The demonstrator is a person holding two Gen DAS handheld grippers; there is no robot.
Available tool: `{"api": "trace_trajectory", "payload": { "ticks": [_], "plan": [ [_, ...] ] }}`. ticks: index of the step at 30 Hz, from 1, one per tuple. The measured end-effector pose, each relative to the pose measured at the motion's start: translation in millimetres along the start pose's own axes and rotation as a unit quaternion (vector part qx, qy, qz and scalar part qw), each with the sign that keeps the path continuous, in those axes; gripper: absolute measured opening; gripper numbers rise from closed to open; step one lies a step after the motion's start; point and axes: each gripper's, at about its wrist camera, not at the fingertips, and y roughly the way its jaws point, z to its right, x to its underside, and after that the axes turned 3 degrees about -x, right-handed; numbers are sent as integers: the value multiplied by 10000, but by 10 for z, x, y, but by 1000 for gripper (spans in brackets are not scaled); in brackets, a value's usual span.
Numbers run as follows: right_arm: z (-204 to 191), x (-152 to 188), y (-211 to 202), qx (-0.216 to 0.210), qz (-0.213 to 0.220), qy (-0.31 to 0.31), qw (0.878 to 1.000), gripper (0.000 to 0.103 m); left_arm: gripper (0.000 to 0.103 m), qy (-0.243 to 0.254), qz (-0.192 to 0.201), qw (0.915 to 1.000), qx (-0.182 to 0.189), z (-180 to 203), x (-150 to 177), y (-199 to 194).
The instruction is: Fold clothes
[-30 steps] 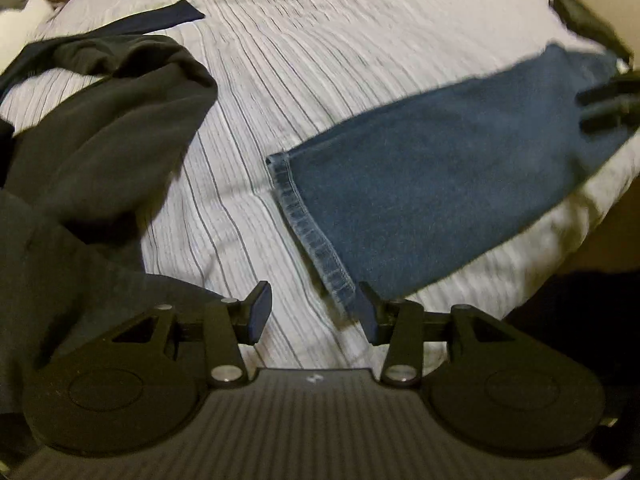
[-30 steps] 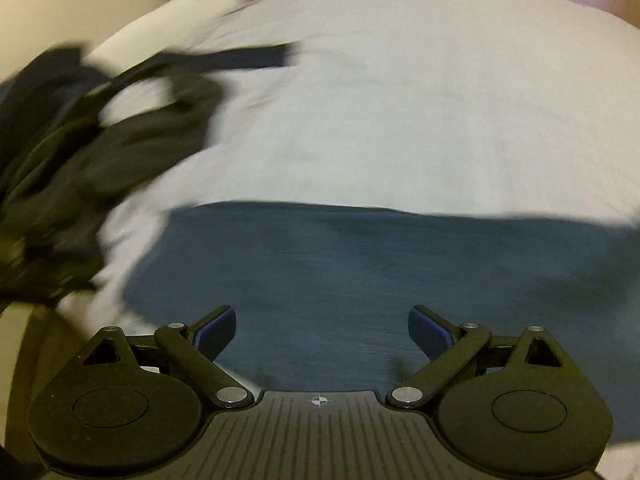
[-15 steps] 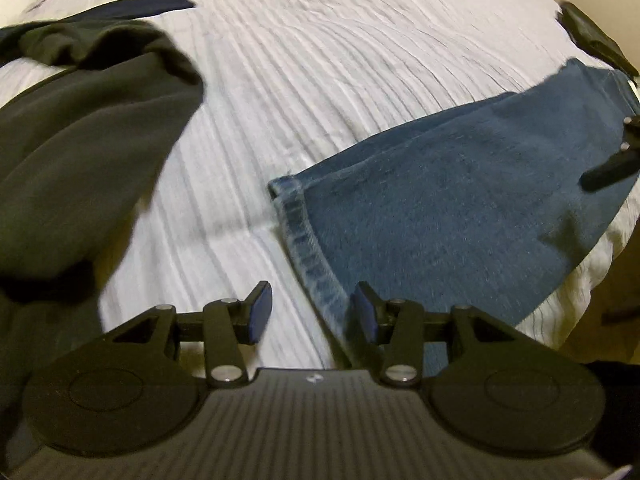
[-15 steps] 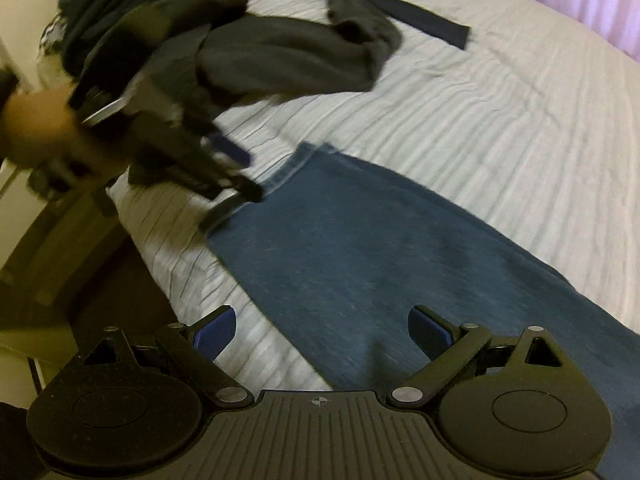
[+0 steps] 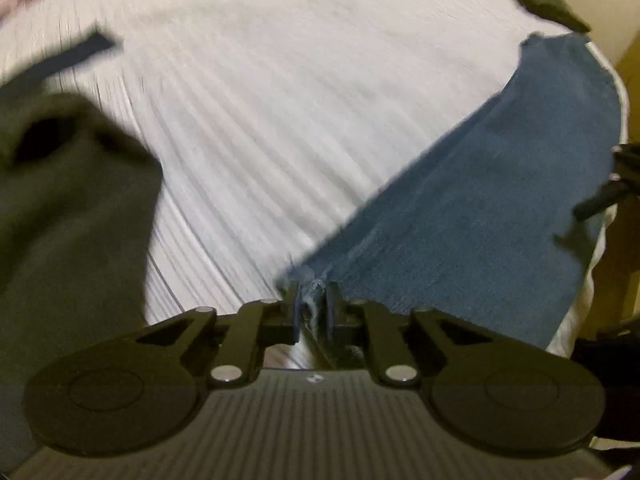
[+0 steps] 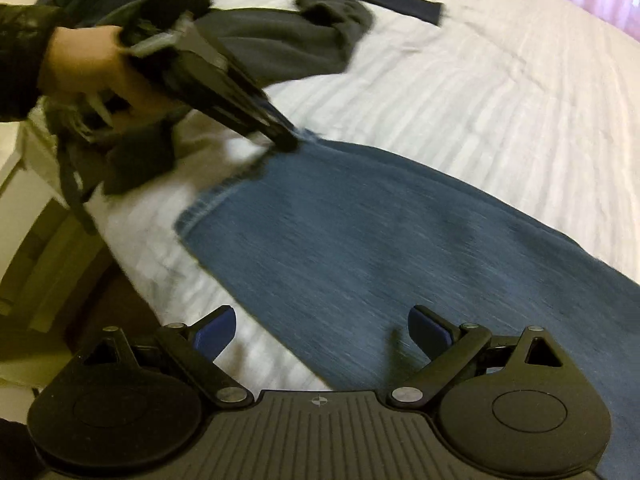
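Between the left hand-held gripper's (image 5: 311, 307) closed fingers sits the jeans (image 5: 472, 216) hem corner; right hand-held gripper (image 6: 322, 330) hovers spread over denim, likely needing its own grip before folding.

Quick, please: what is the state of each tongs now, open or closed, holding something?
Left tongs: closed on the hem corner of the jeans.
Right tongs: open, holding nothing, above the jeans.
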Motion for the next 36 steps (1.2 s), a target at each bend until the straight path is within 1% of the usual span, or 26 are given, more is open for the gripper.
{"api": "trace_trajectory", "payload": {
  "ticks": [2, 4, 7, 12, 14, 17, 18, 21, 23, 24, 26, 28, 30, 31, 32, 33, 34, 36],
  "plan": [
    [58, 19, -40, 112, 36, 118, 9999, 96, 9, -40, 156, 9999, -8, -19, 1, -59],
    [97, 42, -34, 183, 10, 180, 9997, 96, 9, -94, 33, 9999, 7, -39, 65, 45],
    [106, 57, -7, 238, -57, 220, 9995, 96, 10, -45, -10, 10000, -73, -7, 129, 177],
    [-19, 23, -13, 237, 98, 228, 9994, 96, 10, -217, 83, 9997, -103, -59, 110, 163],
    [-68, 15, 31, 215, 81, 244, 9994, 96, 10, -290, 123, 9994, -114, -82, 100, 153],
    [-146, 2, 97, 182, 56, 255, 9995, 96, 10, -303, -41, 9995, -106, -74, 109, 293],
    [-202, -2, 117, 189, 52, 144, 9997, 96, 11, -328, -70, 9994, -114, -84, 101, 294],
    [-345, -88, 171, 259, 89, -256, 9993, 96, 26, -394, -57, 9990, -220, -146, 104, 189],
    [-475, -143, 258, 356, 87, -645, 9972, 96, 26, -437, 5, 9981, -438, -200, 145, 34],
    [-541, -167, 298, 405, 92, -859, 9954, 96, 23, -477, 35, 9975, -525, -230, 178, -58],
    [-672, -209, 363, 480, 163, -1281, 9905, 95, 23, -632, 120, 9958, -655, -287, 281, -282],
    [-827, -251, 446, 490, 229, -1742, 9832, 95, 23, -788, 190, 9936, -782, -316, 412, -507],
    [-980, -274, 578, 457, 189, -2146, 9755, 95, 23, -947, 213, 9915, -871, -311, 555, -676],
    [-1057, -278, 656, 456, 158, -2340, 9710, 91, 23, -1069, 196, 9900, -897, -296, 647, -752],
    [-1134, -280, 739, 466, 118, -2537, 9661, 79, 23, -1200, 172, 9886, -891, -276, 731, -804],
    [-1202, -261, 856, 564, 3, -2753, 9597, 73, 23, -1332, 146, 9871, -877, -255, 811, -849],
    [-1249, -236, 975, 713, -95, -2932, 9534, 70, 23, -1463, 121, 9854, -863, -235, 892, -895],
    [-1321, -182, 1203, 1006, -251, -3287, 9387, 70, 23, -1589, 70, 9837, -842, -149, 1037, -946]
  ]
}}
